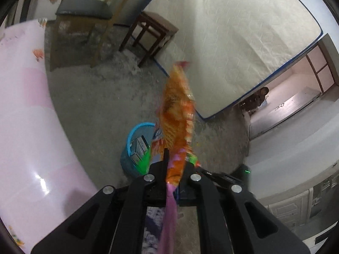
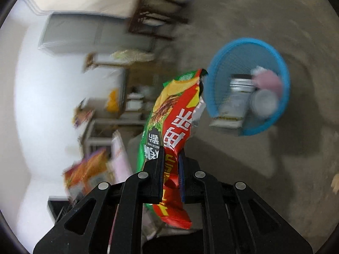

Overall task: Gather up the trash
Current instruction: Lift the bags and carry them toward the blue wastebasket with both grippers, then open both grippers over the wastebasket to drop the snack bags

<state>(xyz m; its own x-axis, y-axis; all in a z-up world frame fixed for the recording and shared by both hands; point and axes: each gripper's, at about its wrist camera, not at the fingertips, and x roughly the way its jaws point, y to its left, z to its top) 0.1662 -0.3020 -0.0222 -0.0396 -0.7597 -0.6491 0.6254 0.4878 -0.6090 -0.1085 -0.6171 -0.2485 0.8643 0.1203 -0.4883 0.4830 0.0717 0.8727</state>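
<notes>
Both grippers are loaded right now. The left gripper has its jaws clamped on an orange snack wrapper, which sticks straight out toward 12 o'clock in the left wrist view. The right gripper has its jaws pinched on a red and green chip bag, held low on the bag so the torn top flops free.

The target is the blue mesh bin on the concrete floor. From the right wrist it sits at about 2 o'clock, near the bag's tip but not under it. From the left wrist the bin is at roughly 10 o'clock from the jaws, partly hidden by the wrapper. It already holds a carton and something pale pink; the blur is heavy, so I can't say what that is.

My take on doing this well: don't let go early. These wrappers are light and will flutter, so I'd bring each one over the rim, point it down into the opening, then spread the jaws. One at a time, right one first since it looks closer, to avoid the two grippers crowding over the bin.
</notes>
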